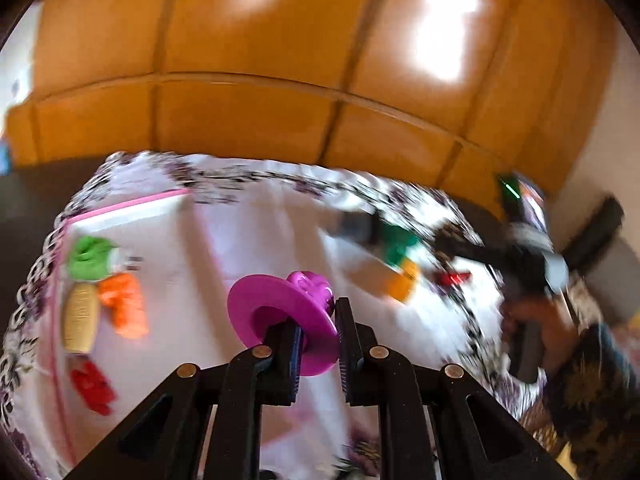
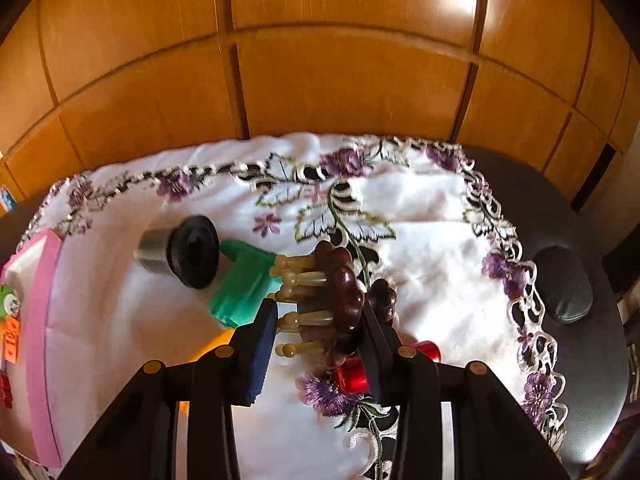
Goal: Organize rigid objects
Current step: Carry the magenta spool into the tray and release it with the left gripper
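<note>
Left wrist view: pink-rimmed white tray (image 1: 120, 210) at cloth's left edge holds green (image 1: 89, 258), orange (image 1: 124, 310), beige (image 1: 81, 318), red plastic pieces (image 1: 93, 386); left gripper (image 1: 318, 326) pinches magenta plastic disc toy (image 1: 280, 320); right gripper (image 2: 318, 320) clamps dark wooden pegged massager (image 2: 334, 300).

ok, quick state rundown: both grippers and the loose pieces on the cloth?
left gripper: shut on magenta flanged piece, lifted off the cloth
right gripper: shut on dark wooden massager, pegs pointing left
black-and-silver cylinder: lying on its side
green block: lying on cloth
red cylinder: on cloth, partly hidden
</note>
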Demonstrator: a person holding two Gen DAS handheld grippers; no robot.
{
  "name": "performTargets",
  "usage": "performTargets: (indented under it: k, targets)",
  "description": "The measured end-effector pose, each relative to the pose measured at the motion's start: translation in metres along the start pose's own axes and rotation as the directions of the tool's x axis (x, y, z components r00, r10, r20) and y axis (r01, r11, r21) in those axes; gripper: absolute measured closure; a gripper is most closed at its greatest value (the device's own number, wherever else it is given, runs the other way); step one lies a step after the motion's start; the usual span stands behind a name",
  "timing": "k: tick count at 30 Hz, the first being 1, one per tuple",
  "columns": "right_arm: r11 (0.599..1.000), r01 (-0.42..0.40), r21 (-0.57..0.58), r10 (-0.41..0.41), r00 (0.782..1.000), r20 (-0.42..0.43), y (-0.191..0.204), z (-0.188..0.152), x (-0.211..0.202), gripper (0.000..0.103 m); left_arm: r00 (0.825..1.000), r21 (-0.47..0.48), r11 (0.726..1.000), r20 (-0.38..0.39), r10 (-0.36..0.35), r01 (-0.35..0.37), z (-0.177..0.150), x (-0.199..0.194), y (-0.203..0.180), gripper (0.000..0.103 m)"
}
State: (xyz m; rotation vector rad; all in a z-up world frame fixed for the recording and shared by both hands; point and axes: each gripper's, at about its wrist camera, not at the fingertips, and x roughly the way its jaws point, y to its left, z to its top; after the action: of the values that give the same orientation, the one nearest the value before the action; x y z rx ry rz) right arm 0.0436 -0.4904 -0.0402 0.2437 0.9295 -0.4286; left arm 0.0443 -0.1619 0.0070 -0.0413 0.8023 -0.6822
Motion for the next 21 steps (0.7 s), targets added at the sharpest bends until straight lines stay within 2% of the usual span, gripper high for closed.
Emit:
performTargets:
  k: [5,10,15,18,21]
  targets:
    - [1.000,0.006,-0.010,-0.006,1.000,0.022,0.002,0.002,-0.004,0.064,0.999,-0.190,0.981,-0.002,0.047,-0.046,0.023,0.008,0.075,0.088]
    - [1.000,-0.014,-0.005,0.014,0.999,0.044,0.002,0.003,-0.010,0.064,0.997,-0.259,0.963,-0.019,0.078,-0.081,0.041,0.034,0.112,0.088]
    - [1.000,-0.022,-0.008,0.022,0.999,0.046,0.004,0.004,-0.011,0.064,0.997,-0.276,0.959,-0.052,0.058,-0.070,0.053,0.071,0.124,0.088]
    - [1.000,-0.028,-0.009,0.029,0.998,0.057,0.004,0.005,-0.013,0.064,0.987,-0.255,0.956,-0.102,0.121,-0.143,0.054,0.097,0.126,0.088]
    - [1.000,-0.030,-0.005,0.030,0.998,0.057,0.003,0.006,-0.013,0.064,0.974,-0.256,0.945,-0.154,0.168,-0.203,0.049,0.113,0.133,0.080]
